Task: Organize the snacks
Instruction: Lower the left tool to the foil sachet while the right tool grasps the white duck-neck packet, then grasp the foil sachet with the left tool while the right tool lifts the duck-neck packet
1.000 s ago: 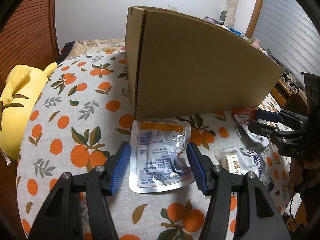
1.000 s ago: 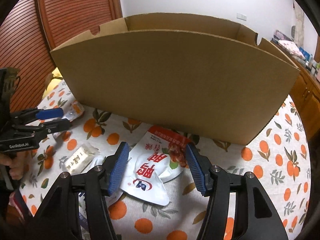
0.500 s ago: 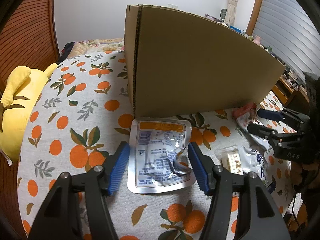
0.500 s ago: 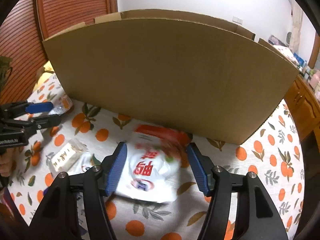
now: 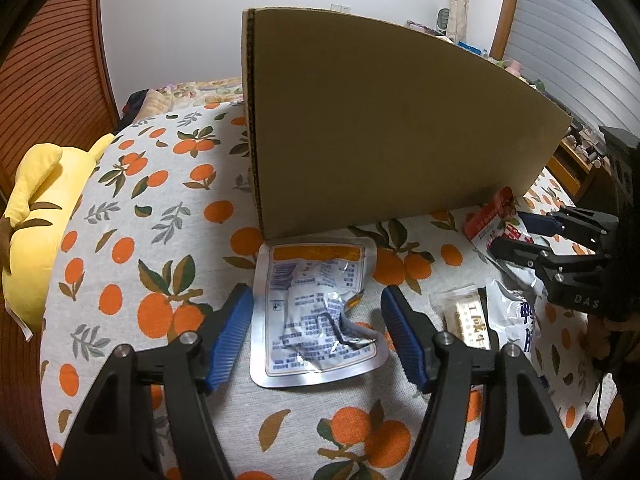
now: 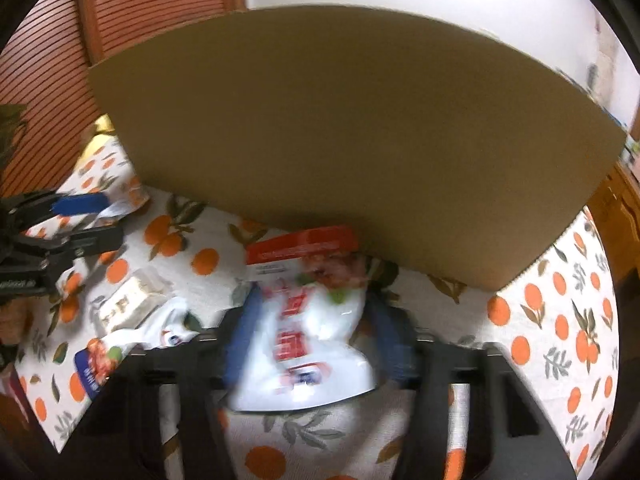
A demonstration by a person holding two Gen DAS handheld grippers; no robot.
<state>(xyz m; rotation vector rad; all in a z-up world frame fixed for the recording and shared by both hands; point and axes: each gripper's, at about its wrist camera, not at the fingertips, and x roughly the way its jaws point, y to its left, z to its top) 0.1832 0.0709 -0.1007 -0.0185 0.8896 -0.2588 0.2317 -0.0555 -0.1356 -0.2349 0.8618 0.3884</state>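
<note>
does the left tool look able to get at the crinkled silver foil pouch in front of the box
Probably yes. The left tool is opening, its blue pads straddling the crinkled silver foil pouch without touching it; nothing lies on the pouch, and the tall brown cardboard box stands behind it.

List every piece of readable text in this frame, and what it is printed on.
"DAS": white letters on the right tool body, left wrist view.
Silver pouch: blue print, too small to read.
Small wrapped bar: characters not legible.
Red-and-white snack bag: large red characters, blurred.
Left tool: no text visible.
</note>
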